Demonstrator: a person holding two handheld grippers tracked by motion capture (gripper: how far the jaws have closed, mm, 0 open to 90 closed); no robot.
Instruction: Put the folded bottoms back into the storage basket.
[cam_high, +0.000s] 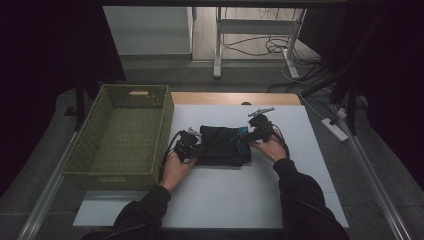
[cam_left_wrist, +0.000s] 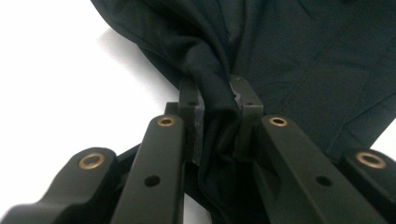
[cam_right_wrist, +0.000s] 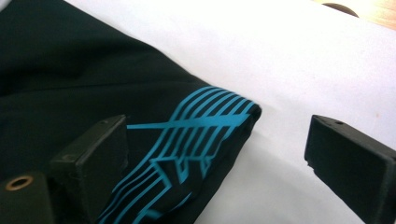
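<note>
High view dim, left gripper (cam_left_wrist: 219, 109) pinching black garment (cam_high: 222, 145), right gripper (cam_right_wrist: 215, 154) fingers spread, print partly folded under.

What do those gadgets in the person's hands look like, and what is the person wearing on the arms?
Both the left gripper and right gripper are black, with two chunky flat-faced jaws, brass-coloured rivets at the joints and a dark cable trailing back. The right one carries a grey plate on top. The sleeves are long and black.
</note>
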